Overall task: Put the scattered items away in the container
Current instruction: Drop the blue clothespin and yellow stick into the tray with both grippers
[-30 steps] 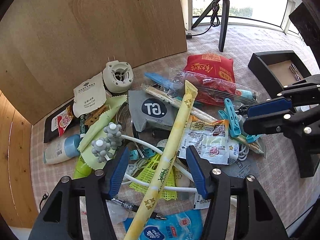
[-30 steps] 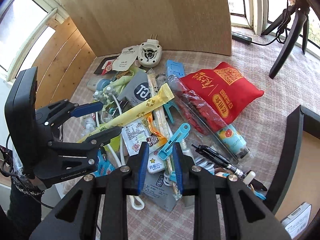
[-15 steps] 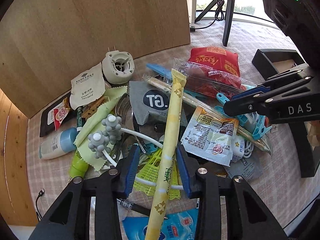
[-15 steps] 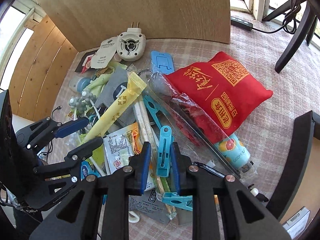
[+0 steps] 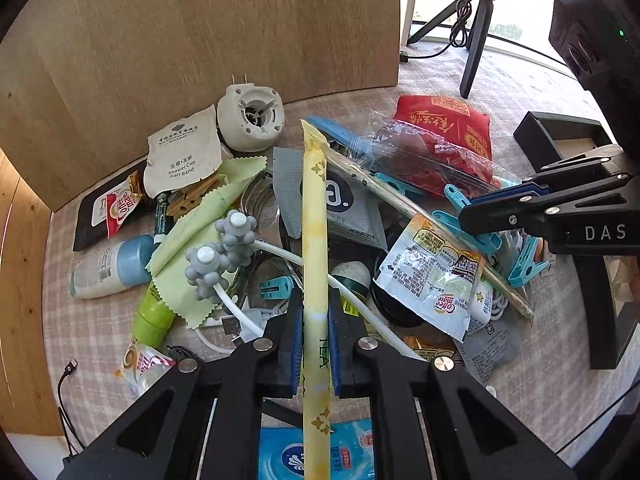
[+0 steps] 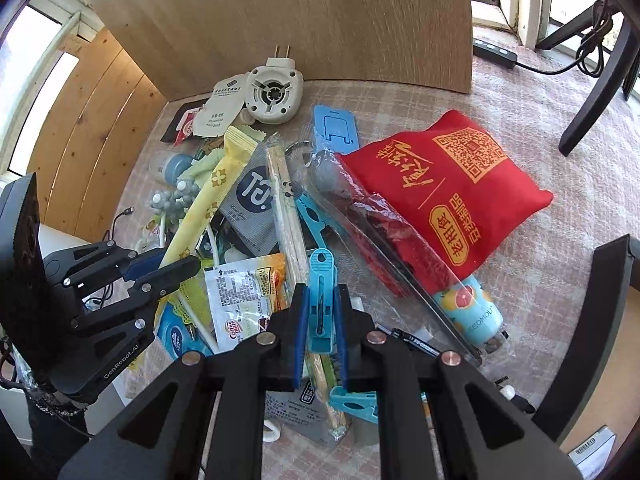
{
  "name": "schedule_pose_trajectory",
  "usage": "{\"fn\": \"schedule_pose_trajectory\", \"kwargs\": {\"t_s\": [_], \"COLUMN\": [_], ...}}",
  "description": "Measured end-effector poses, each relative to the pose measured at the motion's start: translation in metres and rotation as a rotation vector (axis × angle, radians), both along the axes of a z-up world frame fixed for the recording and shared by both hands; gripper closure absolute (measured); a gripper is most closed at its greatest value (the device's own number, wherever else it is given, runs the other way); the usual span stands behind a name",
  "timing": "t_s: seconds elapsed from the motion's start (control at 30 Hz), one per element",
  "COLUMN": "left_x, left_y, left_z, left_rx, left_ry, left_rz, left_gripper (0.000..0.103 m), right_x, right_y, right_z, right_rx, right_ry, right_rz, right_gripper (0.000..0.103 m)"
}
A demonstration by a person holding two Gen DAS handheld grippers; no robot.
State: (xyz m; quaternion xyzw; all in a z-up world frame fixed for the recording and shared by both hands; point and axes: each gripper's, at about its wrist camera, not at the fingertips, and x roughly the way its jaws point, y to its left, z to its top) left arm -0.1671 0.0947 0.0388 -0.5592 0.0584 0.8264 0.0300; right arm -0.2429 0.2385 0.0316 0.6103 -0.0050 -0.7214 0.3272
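Both grippers tilt steeply down over a heap of clutter on the checked-cloth counter (image 5: 520,400). The left gripper (image 5: 316,336) is closing, its blue fingers (image 5: 297,340) pressed on a long yellow tea sachet (image 5: 314,216) that runs from the near edge to the far side of the heap. The right gripper (image 6: 321,320) is closing too — its fingers (image 6: 302,328) clamped on a blue clothes peg (image 6: 321,292) standing upright between them. At far right sits the black container (image 5: 556,136), cut off by the frame — its contents are hard to make out. A red pouch (image 6: 448,184) lies right of the heap, partly covering a grapefruit-print bottle (image 6: 468,308).
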Motion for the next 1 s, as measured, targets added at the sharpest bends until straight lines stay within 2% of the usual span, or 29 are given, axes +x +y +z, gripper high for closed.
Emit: {"fn": "schedule_pose_trajectory", "kwargs": {"t_s": [0.07, 0.2, 0.4, 0.6, 0.7, 0.87, 1.0], "left_x": [0.003, 0.008, 0.018, 0.023, 0.017, 0.004, -0.001], "left_y": [-0.002, -0.004, 0.024, 0.074, 0.105, 0.170, 0.220], "left_z": [0.004, 0.019, 0.048, 0.069, 0.074, 0.074, 0.071], "left_rx": [0.005, 0.078, 0.198, 0.355, 0.446, 0.562, 0.624], "left_ry": [0.013, 0.041, 0.094, 0.142, 0.152, 0.134, 0.115], "left_rz": [0.017, 0.048, 0.054, 0.064, 0.053, 0.007, -0.016], "left_gripper": [0.093, 0.093, 0.093, 0.093, 0.093, 0.093, 0.093], "right_x": [-0.001, 0.003, 0.022, 0.042, 0.052, 0.062, 0.065], "right_y": [0.006, 0.020, 0.064, 0.145, 0.192, 0.260, 0.293], "right_z": [0.006, 0.022, 0.050, 0.071, 0.075, 0.067, 0.060], "right_rx": [-0.027, -0.084, -0.138, -0.155, -0.127, -0.096, -0.042], "right_ry": [0.000, 0.006, 0.052, 0.098, 0.132, 0.140, 0.157], "right_rz": [-0.015, -0.038, -0.085, -0.200, -0.285, -0.412, -0.471], "right_gripper": [0.090, 0.090, 0.090, 0.090, 0.090, 0.090, 0.090]}}
